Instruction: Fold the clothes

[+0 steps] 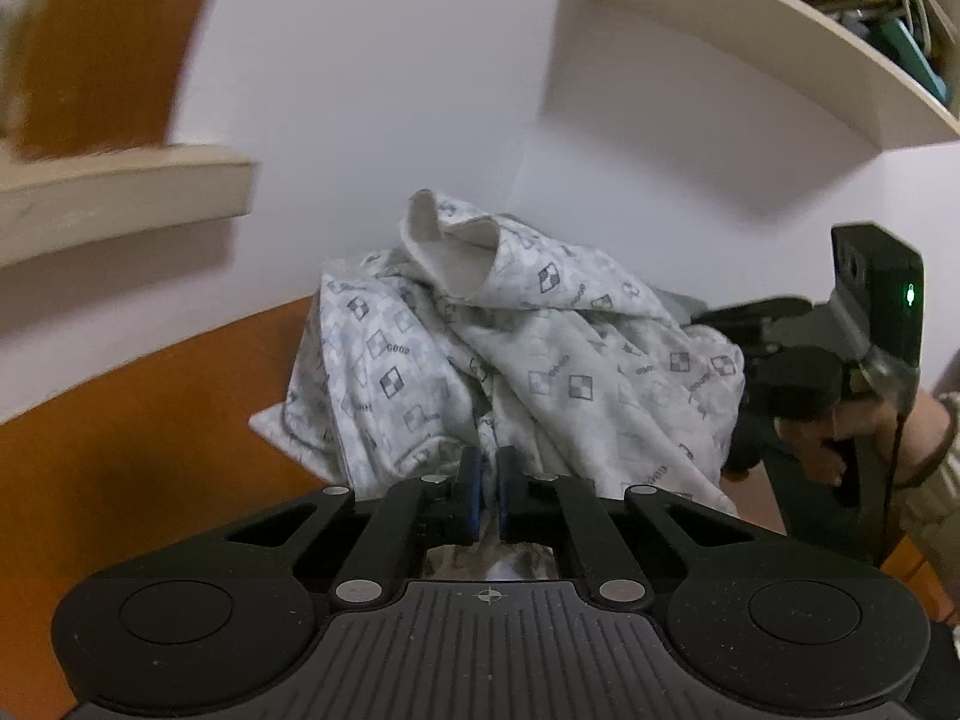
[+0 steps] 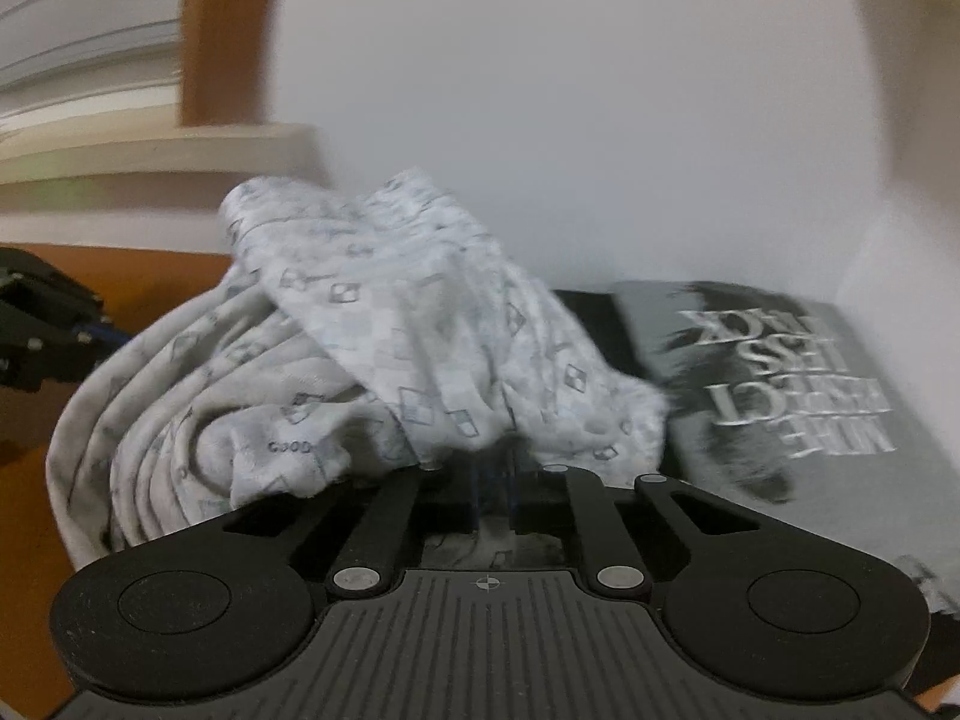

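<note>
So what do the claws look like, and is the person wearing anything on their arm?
Each claw is matte black plastic: a ribbed base with two round discs, slotted link bars with silver rivets, and blue pads on the fingers. The left claw and right claw match. The right one carries a black box with a green light. The arm shows a beige ribbed sleeve.

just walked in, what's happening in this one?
A person is working a handheld gripper in each hand on a crumpled, patterned grey-white garment heaped on an orange surface by a white wall. The left gripper and the right gripper are each closed on the cloth, at opposite sides of the heap. The person's hand shows on the right gripper's handle. No fold is made yet; the garment is bunched. A dark book lies beside it.
</note>
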A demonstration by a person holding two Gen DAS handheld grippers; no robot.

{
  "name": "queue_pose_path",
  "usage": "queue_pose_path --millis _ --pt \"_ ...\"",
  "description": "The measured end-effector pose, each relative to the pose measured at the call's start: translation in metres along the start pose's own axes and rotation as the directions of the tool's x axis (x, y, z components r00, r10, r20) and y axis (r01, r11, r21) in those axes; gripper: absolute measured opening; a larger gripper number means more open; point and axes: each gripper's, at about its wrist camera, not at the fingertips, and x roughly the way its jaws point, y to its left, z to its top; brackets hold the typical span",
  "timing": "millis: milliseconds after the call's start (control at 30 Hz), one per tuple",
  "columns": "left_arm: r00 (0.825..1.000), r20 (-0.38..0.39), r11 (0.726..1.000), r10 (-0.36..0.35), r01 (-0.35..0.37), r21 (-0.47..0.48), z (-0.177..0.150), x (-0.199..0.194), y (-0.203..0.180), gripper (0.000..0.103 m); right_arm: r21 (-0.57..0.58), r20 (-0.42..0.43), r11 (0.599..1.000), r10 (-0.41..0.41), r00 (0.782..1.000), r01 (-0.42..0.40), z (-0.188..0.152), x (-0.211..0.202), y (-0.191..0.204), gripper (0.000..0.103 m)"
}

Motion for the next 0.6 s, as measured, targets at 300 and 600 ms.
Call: queue_pose_path --millis 300,600 --pt "0.994 0.064 0.995 0.09 -0.087 -0.051 -0.033 -0.093 0.031 0.005 -0.08 0.009 0.986 0.149 0.989 -0.148 0.008 -0.006 0.087 0.005" --pt "0.964 0.152 0.961 0.217 -0.183 -0.209 -0.051 -0.176 0.081 0.01 -0.191 0.014 0.962 0.199 0.98 -0.193 0.03 -0.017 0.187 0.006"
